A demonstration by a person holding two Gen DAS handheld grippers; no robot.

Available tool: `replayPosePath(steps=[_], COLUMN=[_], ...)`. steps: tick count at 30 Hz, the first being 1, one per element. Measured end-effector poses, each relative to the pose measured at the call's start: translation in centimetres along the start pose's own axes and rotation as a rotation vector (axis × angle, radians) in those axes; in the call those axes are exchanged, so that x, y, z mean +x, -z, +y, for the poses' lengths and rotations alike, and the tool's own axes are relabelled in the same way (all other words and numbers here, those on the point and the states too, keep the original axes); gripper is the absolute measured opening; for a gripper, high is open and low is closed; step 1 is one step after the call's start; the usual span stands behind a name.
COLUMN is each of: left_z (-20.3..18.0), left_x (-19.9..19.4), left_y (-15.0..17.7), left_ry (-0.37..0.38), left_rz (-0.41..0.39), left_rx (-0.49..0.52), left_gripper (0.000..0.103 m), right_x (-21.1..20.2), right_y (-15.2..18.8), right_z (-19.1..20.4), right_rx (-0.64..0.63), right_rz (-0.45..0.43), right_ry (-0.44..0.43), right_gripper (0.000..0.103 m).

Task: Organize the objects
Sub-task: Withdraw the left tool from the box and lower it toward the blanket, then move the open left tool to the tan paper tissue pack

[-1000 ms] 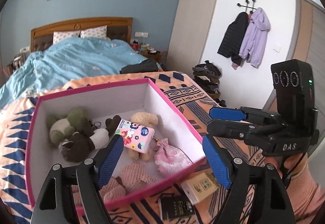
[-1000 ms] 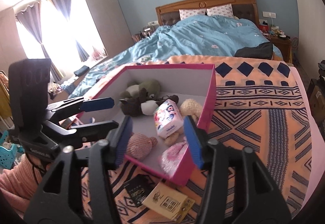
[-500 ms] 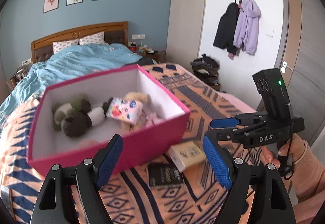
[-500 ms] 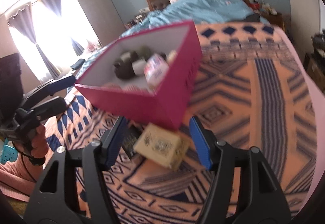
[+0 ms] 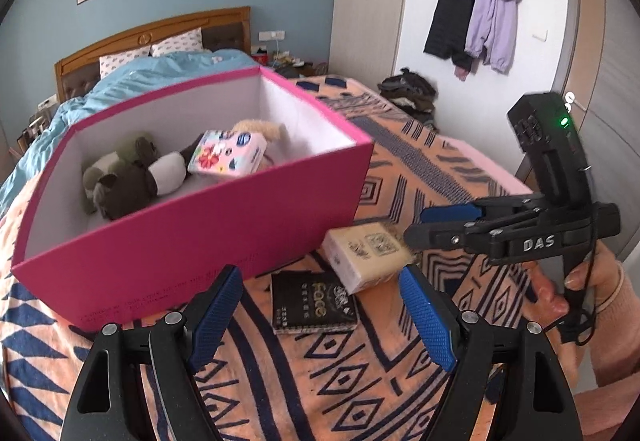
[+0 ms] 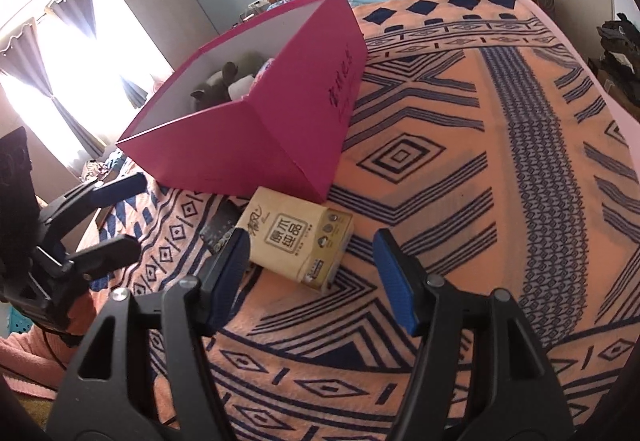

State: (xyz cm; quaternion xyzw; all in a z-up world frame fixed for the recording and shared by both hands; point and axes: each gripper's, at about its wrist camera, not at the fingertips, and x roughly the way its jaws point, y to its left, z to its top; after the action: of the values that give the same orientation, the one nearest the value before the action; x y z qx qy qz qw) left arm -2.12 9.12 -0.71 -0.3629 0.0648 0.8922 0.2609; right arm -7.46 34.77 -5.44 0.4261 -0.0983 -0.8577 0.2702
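Right wrist: patterned blanket (image 6: 460,145) covers bed

Left claw (image 5: 320,325) angled down toward the bed, blue-padded fingers (image 5: 216,317) spread wide, nothing between them. Right claw (image 6: 312,277) also tilted down, fingers (image 6: 394,281) parted and nothing pinched between the pads. From the left wrist view the right claw (image 5: 416,225) sits off to the right, pointing left, gripped from behind by a hand (image 5: 576,281) in a pink sleeve. The right wrist view shows the left claw (image 6: 120,217) at far left, held over a pink sleeve.
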Motion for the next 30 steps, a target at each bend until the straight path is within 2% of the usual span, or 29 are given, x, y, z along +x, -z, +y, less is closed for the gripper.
replayPosePath(steps=[7, 14, 17, 19, 22, 26, 28, 30], left_z=[0.5, -0.7, -1.4, -1.4, -0.7, 1.3, 2.3, 2.7], left_x=[2.8, 4.2, 5.5, 5.6, 5.2, 4.4, 3.7, 2.8], left_y=[1.0, 1.3, 1.7, 1.9, 1.8, 2.2, 2.5, 2.6], left_ry=[-0.054, -0.079, -0.165, -0.179, -0.228, -0.265, -0.268, -0.228], left_rz=[0.096, 0.131, 0.163, 0.161, 0.161, 0.173, 0.173, 0.157], left_rx=[0.006, 0.055, 0.110, 0.112, 0.091, 0.005, -0.041, -0.078], left_gripper=[0.083, 0.083, 0.083, 0.084, 0.084, 0.084, 0.082, 0.081], right_x=[0.4, 0.8, 0.8, 0.7, 0.6, 0.7, 0.9, 1.1], right_y=[0.1, 0.0, 0.0, 0.0, 0.0, 0.0, 0.0, 0.1], right_z=[0.2, 0.2, 0.2, 0.1, 0.1, 0.0, 0.0, -0.1], right_rx=[-0.010, -0.013, -0.010, -0.009, -0.009, -0.008, -0.007, -0.006], right_rz=[0.005, 0.008, 0.006, 0.001, -0.004, 0.000, 0.003, 0.008], right_ry=[0.008, 0.026, 0.026, 0.027, 0.029, 0.029, 0.030, 0.026], right_gripper=[0.065, 0.065, 0.065, 0.065, 0.065, 0.065, 0.065, 0.065])
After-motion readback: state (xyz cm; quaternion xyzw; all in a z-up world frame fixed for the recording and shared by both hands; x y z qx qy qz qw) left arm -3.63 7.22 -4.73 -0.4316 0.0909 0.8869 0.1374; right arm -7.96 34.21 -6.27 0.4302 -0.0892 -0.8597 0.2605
